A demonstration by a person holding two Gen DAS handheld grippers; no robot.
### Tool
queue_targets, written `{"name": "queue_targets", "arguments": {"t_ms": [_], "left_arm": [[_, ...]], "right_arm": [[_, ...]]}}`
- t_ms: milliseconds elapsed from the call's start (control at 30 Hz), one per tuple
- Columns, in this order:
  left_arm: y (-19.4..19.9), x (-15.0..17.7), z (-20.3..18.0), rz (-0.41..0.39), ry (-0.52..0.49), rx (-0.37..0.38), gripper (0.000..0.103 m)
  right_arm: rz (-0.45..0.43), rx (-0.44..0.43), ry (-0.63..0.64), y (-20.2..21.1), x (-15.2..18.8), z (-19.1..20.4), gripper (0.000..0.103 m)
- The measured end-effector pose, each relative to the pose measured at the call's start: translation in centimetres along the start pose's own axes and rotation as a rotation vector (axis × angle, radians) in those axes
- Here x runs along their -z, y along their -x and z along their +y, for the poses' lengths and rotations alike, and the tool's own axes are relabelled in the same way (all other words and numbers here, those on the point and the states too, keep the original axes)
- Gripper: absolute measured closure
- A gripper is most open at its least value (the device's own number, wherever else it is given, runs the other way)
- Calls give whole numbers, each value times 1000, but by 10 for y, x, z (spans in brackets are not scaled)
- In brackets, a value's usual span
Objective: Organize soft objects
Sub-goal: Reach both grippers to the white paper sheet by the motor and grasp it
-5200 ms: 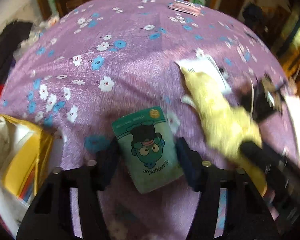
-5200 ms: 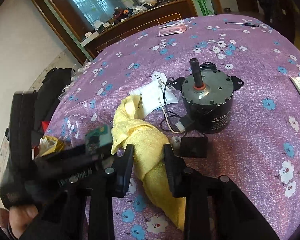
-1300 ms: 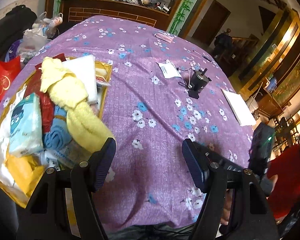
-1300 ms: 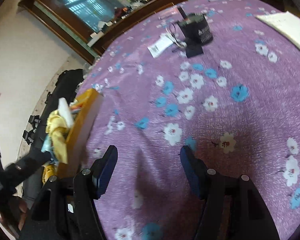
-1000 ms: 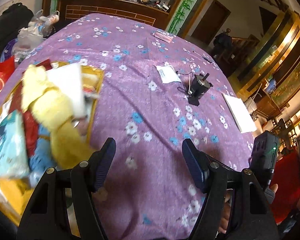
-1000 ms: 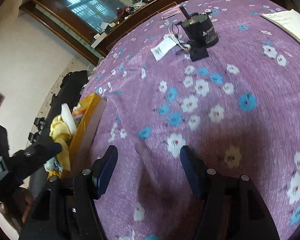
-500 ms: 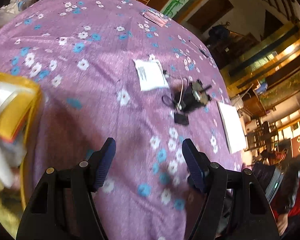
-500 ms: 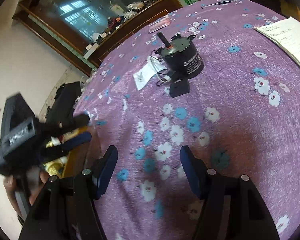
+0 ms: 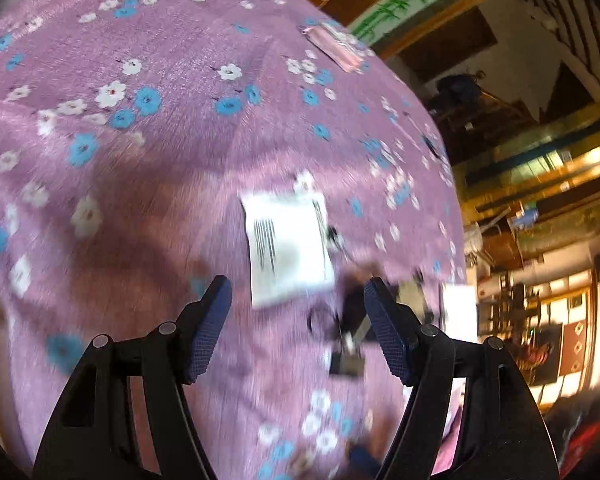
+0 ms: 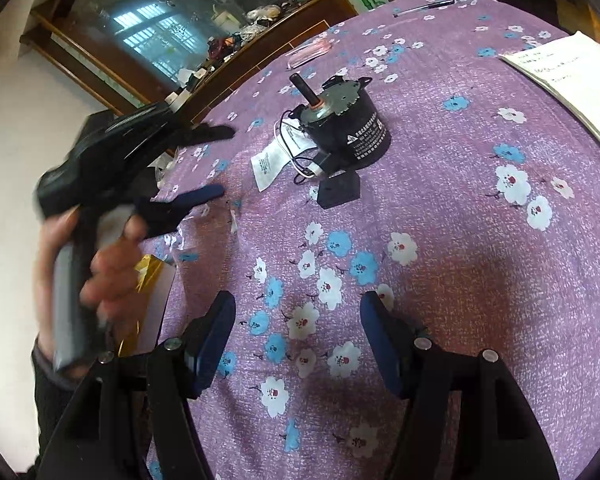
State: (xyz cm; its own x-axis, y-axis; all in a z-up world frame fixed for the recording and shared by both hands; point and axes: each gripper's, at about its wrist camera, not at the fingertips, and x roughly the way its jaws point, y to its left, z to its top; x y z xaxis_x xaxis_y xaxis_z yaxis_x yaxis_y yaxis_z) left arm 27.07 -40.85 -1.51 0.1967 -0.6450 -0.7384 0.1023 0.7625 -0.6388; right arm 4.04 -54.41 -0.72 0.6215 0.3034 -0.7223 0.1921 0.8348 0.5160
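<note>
My left gripper [image 9: 298, 312] is open and empty, low over the purple flowered tablecloth [image 9: 140, 168], just short of a white printed packet [image 9: 288, 248]. It also shows from the side in the right wrist view [image 10: 216, 162], held in a hand. My right gripper [image 10: 296, 336] is open and empty above bare cloth. The yellow box [image 10: 148, 268] with the soft things shows only as an edge at the left, behind the hand. No soft object is in plain sight.
A black electric motor [image 10: 344, 128] with wires and a small black block [image 10: 338, 190] stands mid-table; it is a blur in the left wrist view [image 9: 352, 320]. A notebook [image 10: 572, 80] lies at the right edge, a pink packet [image 9: 336, 48] at the far side.
My left gripper has swung away from the yellow box toward the white packet and the motor. My right gripper has turned to face the motor. The yellow cloth now lies in the box.
</note>
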Motion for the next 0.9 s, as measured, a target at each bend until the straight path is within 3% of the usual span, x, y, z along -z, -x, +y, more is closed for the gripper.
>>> {"name": "queue_targets", "arguments": {"t_ms": [133,233,300,333,367,600,900], "left_arm": [[-28,-17,5,44,46,69,34],[-34,-19,2,31,25,62,35],[-35,-17,2,21,25,40,54],[-40,-18,2,38,29,24,77],[-43,-18,1,38,33,6,88],[-38,-10,8,24,37,2,96],[12,64,33,16,14,27,99]], "right_arm": [[3,-3,-8,-2,-1,-4,38],[8,-8,-24,-2,1,-9,38],[9,-17,-33,-2,2,-12,38],[10,-20,-34,-2,1,-12,38],[11,-22,-37,-2,1,-12,38],[8,-20,-52,2,4,-12,38],[-5,-16,-55,13,18,-12,38]]}}
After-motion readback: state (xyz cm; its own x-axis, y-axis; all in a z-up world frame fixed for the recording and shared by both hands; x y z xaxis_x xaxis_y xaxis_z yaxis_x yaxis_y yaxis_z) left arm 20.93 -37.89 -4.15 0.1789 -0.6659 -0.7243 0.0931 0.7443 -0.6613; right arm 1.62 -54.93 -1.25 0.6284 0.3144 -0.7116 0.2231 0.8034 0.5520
